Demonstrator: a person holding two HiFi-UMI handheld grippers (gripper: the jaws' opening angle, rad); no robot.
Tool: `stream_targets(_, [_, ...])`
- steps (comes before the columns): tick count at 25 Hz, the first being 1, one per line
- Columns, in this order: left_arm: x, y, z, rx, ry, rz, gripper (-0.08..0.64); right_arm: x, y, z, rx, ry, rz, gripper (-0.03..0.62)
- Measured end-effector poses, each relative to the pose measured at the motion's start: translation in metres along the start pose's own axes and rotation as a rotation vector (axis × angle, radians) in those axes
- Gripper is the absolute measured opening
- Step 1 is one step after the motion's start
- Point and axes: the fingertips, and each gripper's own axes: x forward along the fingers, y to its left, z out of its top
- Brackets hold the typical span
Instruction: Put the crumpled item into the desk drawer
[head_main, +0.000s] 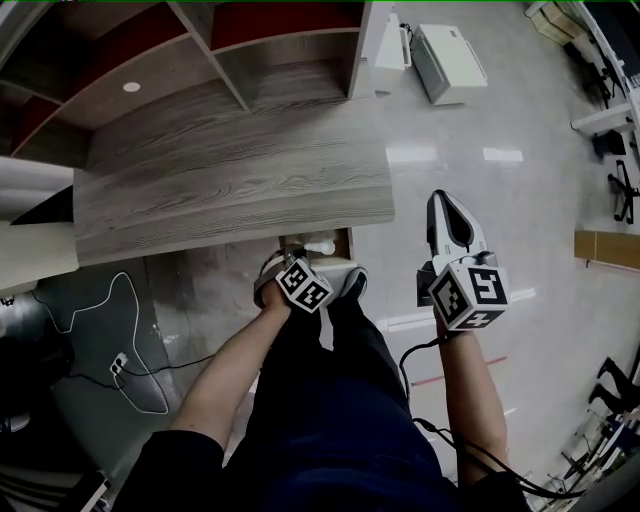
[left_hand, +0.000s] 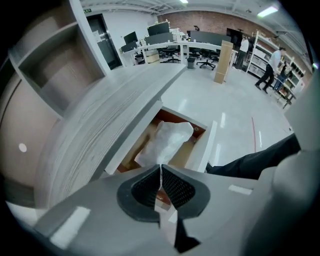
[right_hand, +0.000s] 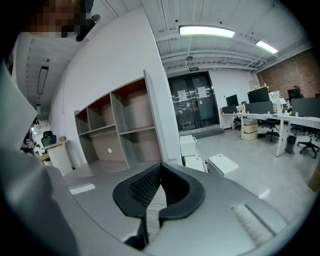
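Crumpled item in open drawer, pinched by left gripper.

Drawer out from under the surface's near edge, crumpled item lying in it — near end nipped between the left gripper's jaws, right gripper off to the right past the surface's edge, over the floor, shelves behind the surface.
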Motion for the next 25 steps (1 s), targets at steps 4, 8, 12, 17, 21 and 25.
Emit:
stream_targets(4, [0.004, -0.003, 0.001, -0.031, -0.003, -0.025, 0.015, 0.003, 0.001, -0.005, 0.001, 0.013, 0.003, 0.006])
stream_targets(8, [-0.001, -0.004, 0.004, -0.045, -0.022, -0.043, 0.018, 0.009, 0.006, -0.004, 0.005, 0.007, 0.014, 0.006])
stream_targets(12, [-0.013, -0.001, 0.009, -0.066, -0.055, -0.067, 0.018, 0.018, 0.016, 0.000, -0.001, 0.001, 0.034, 0.006])
stream_targets(17, [-0.053, 0.014, 0.018, -0.084, -0.158, -0.078, 0.018, 0.029, 0.031, 0.012, -0.010, -0.020, 0.065, 0.006])
stream_targets(21, [-0.100, 0.054, 0.029, -0.175, -0.274, -0.023, 0.018, 0.035, 0.046, 0.025, -0.017, -0.040, 0.092, 0.006])
stream_targets(25, [-0.142, 0.103, 0.041, -0.300, -0.389, 0.019, 0.017, 0.040, 0.060, 0.040, -0.028, -0.065, 0.122, 0.006])
